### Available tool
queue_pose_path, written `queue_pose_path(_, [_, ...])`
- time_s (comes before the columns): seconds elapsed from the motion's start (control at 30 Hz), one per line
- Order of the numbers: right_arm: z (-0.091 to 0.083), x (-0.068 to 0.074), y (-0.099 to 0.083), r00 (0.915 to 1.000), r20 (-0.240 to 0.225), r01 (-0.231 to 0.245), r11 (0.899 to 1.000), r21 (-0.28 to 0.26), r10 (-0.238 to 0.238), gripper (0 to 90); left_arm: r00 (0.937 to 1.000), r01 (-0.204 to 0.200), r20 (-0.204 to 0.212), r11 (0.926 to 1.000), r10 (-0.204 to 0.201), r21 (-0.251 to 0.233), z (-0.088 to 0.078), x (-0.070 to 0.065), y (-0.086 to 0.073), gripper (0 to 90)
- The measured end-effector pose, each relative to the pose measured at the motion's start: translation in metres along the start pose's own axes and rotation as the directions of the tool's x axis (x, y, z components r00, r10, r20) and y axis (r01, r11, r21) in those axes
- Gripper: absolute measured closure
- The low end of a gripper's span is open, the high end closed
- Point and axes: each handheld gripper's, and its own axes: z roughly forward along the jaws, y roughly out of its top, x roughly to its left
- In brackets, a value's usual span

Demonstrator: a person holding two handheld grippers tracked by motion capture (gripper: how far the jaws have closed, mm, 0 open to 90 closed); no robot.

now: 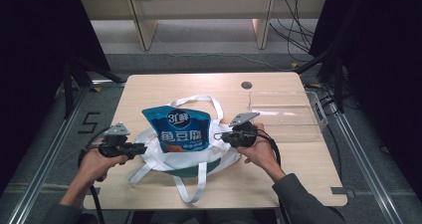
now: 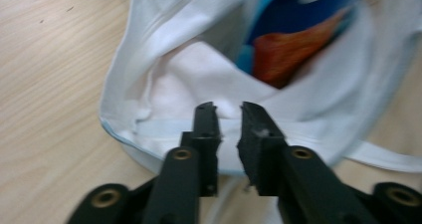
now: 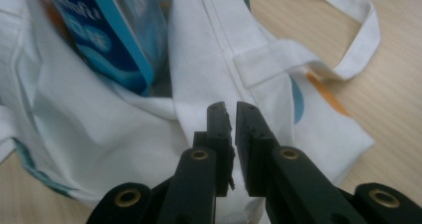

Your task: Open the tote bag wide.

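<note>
High view: a wooden table [image 1: 149, 92] is shown from above, with a white cloth bag [image 1: 186, 157] lying near its front edge and a blue snack pouch [image 1: 177, 129] standing partway inside the bag's mouth. At the left, the left gripper [image 1: 142, 148] is held level at the bag's left edge by the person's left hand [image 1: 94, 164]. At the centre, one white handle [image 1: 196, 184] of the bag is seen trailing toward the front edge of the table, and another is looped behind the pouch. At the right, the right gripper [image 1: 219, 136] is held by the right hand [image 1: 259, 152] against the bag's right edge, just beside the pouch. A clear plastic box [image 1: 283, 115] stands farther right on the table, apart from the bag.

Left gripper view: the jaws are seen nearly closed, a narrow gap remaining, with the bag's hem [image 2: 164, 129] lying under the tips; whether cloth is pinched cannot be told. The pouch is seen inside the open bag.

Right gripper view: the jaws are likewise drawn almost together over the white cloth beside a stitched handle [image 3: 298, 55]; a grip on the cloth cannot be confirmed.
</note>
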Motion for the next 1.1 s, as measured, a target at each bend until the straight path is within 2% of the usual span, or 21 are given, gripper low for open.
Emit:
queue_pose_path(0.17, [0.025, -0.001, -0.006, 0.9996, 0.028, -0.002, 0.999, 0.054, 0.001, 85.8, 0.9999, 0.004, 0.015, 0.9974, -0.005, 0.071, 0.041, 0.003, -0.005, 86.6])
queue_pose_path(0.2, [0.030, -0.003, -0.007, 0.9995, 0.032, -0.004, 0.998, 0.065, 0.002, 86.6, 0.9996, 0.015, 0.021, 0.9919, -0.018, 0.126, 0.052, 0.004, -0.010, 87.5])
queue_pose_path(0.27, [0.036, -0.008, -0.009, 0.9984, 0.054, 0.014, 0.996, 0.089, -0.018, 88.0, 0.9994, 0.026, 0.018, 0.9870, -0.029, 0.158, 0.055, 0.003, -0.012, 88.0])
queue_pose_path(0.3, [0.039, -0.008, -0.010, 0.9985, 0.053, -0.018, 0.994, 0.107, 0.012, 88.7, 0.9991, 0.032, 0.021, 0.9864, -0.036, 0.161, 0.055, 0.003, -0.014, 88.3])
queue_pose_path(0.33, [0.040, -0.011, -0.011, 0.9989, 0.047, -0.009, 0.993, 0.118, 0.003, 89.1, 0.9991, 0.032, 0.021, 0.9864, -0.036, 0.161, 0.055, 0.003, -0.014, 88.4])
queue_pose_path(0.37, [0.040, -0.011, -0.011, 0.9989, 0.047, -0.009, 0.993, 0.118, 0.003, 89.1, 0.9988, 0.028, 0.036, 0.9869, -0.034, 0.159, 0.056, 0.003, -0.015, 88.4])
queue_pose_path(0.4, [0.045, -0.012, -0.012, 0.9986, 0.045, -0.033, 0.993, 0.113, 0.028, 90.0, 0.9983, 0.000, 0.056, 0.9802, -0.012, 0.198, 0.055, 0.005, -0.016, 89.3])
queue_pose_path(0.43, [0.047, -0.013, -0.013, 0.9989, 0.041, -0.027, 0.993, 0.119, 0.022, 90.0, 0.9949, 0.075, 0.056, 0.9863, -0.084, 0.147, 0.059, 0.000, -0.018, 89.4])
queue_pose_path(0.47, [0.047, -0.013, -0.013, 0.9989, 0.041, -0.027, 0.993, 0.119, 0.022, 90.0, 0.9968, 0.010, 0.075, 0.9807, -0.026, 0.195, 0.057, 0.005, -0.017, 89.4])
queue_pose_path(0.5, [0.048, -0.012, -0.012, 0.9956, 0.033, -0.092, 0.984, 0.151, 0.088, 90.0, 0.9968, 0.010, 0.076, 0.9787, -0.026, 0.205, 0.056, 0.005, -0.017, 89.4])
queue_pose_path(0.6, [0.053, -0.017, -0.013, 0.9975, 0.030, -0.068, 0.991, 0.117, 0.065, 90.0, 0.9954, 0.014, 0.090, 0.9794, -0.033, 0.201, 0.056, 0.005, -0.017, 89.5])
queue_pose_path(0.63, [0.055, -0.017, -0.012, 0.9940, 0.023, -0.109, 0.988, 0.105, 0.107, 90.0, 0.9942, 0.036, 0.092, 0.9814, -0.055, 0.189, 0.058, 0.003, -0.018, 89.5])
queue_pose_path(0.67, [0.055, -0.017, -0.012, 0.9940, 0.023, -0.109, 0.988, 0.105, 0.107, 90.0, 0.9916, 0.086, 0.083, 0.9848, -0.099, 0.151, 0.061, -0.001, -0.018, 89.5])
queue_pose_path(0.7, [0.054, -0.019, -0.011, 0.9955, 0.025, -0.094, 0.988, 0.125, 0.091, 90.0, 0.9956, 0.003, 0.090, 0.9779, -0.023, 0.209, 0.057, 0.004, -0.016, 89.5])
queue_pose_path(0.73, [0.056, -0.018, -0.010, 0.9928, 0.030, -0.119, 0.986, 0.117, 0.116, 90.0, 0.9955, 0.005, 0.092, 0.9772, -0.025, 0.212, 0.057, 0.003, -0.016, 89.5])
queue_pose_path(0.77, [0.057, -0.021, -0.009, 0.9961, 0.034, -0.084, 0.989, 0.121, 0.081, 90.0, 0.9954, 0.006, 0.093, 0.9778, -0.026, 0.209, 0.057, 0.003, -0.016, 89.5])
queue_pose_path(0.8, [0.057, -0.020, -0.005, 0.9901, 0.033, -0.140, 0.980, 0.140, 0.136, 90.0, 0.9949, 0.011, 0.096, 0.9786, -0.031, 0.206, 0.058, 0.004, -0.016, 89.5])
queue_pose_path(0.87, [0.056, -0.020, -0.004, 0.9897, 0.021, -0.143, 0.978, 0.151, 0.142, 90.0, 0.9945, 0.012, 0.100, 0.9772, -0.034, 0.212, 0.059, 0.004, -0.016, 89.5])
queue_pose_path(1.0, [0.058, -0.021, -0.005, 0.9902, 0.036, -0.138, 0.983, 0.121, 0.135, 90.0, 0.9963, 0.012, 0.081, 0.9794, -0.029, 0.202, 0.059, 0.001, -0.015, 89.5])
queue_pose_path(1.03, [0.057, -0.021, -0.005, 0.9942, 0.046, -0.102, 0.987, 0.120, 0.097, 90.0, 0.9967, 0.007, 0.078, 0.9783, -0.024, 0.207, 0.059, 0.001, -0.015, 89.5])
queue_pose_path(1.1, [0.058, -0.021, -0.006, 0.9934, 0.048, -0.109, 0.988, 0.106, 0.104, 89.2, 0.9960, 0.041, 0.071, 0.9825, -0.054, 0.182, 0.061, -0.003, -0.015, 89.5])
